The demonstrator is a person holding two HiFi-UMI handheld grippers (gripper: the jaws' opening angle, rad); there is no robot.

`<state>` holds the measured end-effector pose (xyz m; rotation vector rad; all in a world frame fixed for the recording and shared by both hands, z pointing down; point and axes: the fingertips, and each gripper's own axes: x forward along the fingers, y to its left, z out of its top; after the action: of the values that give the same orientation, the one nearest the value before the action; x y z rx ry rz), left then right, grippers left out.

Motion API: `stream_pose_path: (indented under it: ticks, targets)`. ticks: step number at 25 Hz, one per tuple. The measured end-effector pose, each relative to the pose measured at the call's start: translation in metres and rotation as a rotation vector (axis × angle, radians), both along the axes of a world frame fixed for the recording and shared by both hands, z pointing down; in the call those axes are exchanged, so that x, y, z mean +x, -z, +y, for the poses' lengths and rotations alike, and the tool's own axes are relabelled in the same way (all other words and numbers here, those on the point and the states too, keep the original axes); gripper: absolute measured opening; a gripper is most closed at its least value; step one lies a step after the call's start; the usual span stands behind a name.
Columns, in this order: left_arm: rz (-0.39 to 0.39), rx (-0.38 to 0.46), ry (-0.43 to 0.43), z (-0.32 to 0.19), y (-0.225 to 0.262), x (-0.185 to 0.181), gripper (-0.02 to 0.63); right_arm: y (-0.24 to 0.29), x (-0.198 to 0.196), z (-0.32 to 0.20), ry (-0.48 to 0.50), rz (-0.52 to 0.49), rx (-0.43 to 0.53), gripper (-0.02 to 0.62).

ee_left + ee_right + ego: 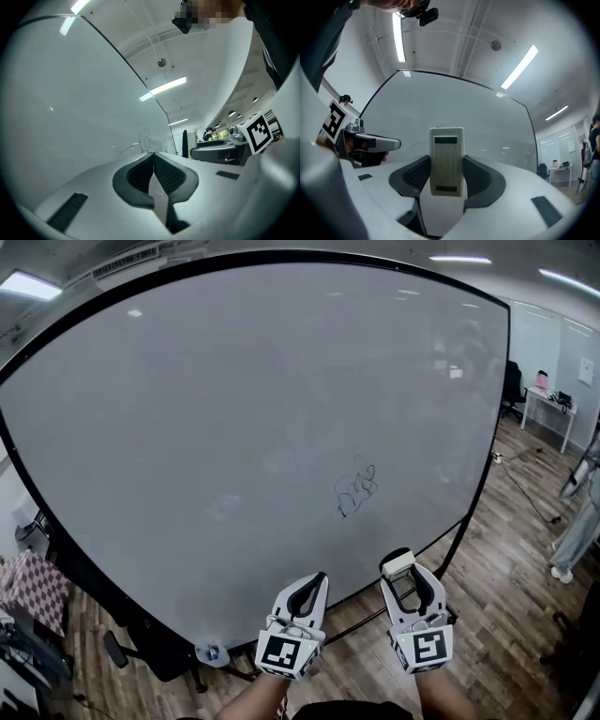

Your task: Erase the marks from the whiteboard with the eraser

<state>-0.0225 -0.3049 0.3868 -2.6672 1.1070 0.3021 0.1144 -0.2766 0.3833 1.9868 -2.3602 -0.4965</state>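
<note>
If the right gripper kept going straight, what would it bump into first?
Probably the whiteboard, which fills the view beyond the right gripper. The eraser clamped in its jaws sticks out ahead, so it would touch first. Whether it lands on the scribble is unclear.

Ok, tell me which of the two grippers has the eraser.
The right gripper: its fingers are clamped on the cream eraser. The left gripper has its fingers shut together with nothing between them.
</note>
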Motion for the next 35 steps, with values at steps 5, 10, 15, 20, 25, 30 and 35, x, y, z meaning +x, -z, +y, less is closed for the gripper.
stream_pose_path:
  ticks: [5,10,15,20,25,30,35]
  targets:
    - [0.001,0.013,0.137,-0.019,0.008,-0.020,0.020,0.001,-0.017,-0.047,0.116,0.015,-0.035,0.242]
    - [-0.005,-0.007,0.270,-0.029,0.007,-0.027,0.020,0.007,-0.037,-0.076,0.251,0.057,-0.053,0.242]
    - [0.032,0.006,0.484,-0.032,0.013,-0.039,0.020,0.016,-0.052,-0.094,0.369,0.166,-0.029,0.242]
    - [0.056,-0.027,0.642,-0.029,0.009,-0.056,0.020,0.016,-0.068,-0.097,0.420,0.287,0.005,0.242]
    - [0.049,-0.061,0.704,-0.019,-0.003,-0.069,0.020,0.007,-0.094,-0.091,0.463,0.340,0.002,0.242]
    - [0.031,-0.072,0.729,-0.013,-0.007,-0.098,0.020,-0.001,-0.131,-0.077,0.457,0.444,0.029,0.242]
    - [0.006,-0.065,0.718,-0.010,-0.004,-0.119,0.020,-0.018,-0.162,-0.075,0.395,0.581,0.034,0.242]
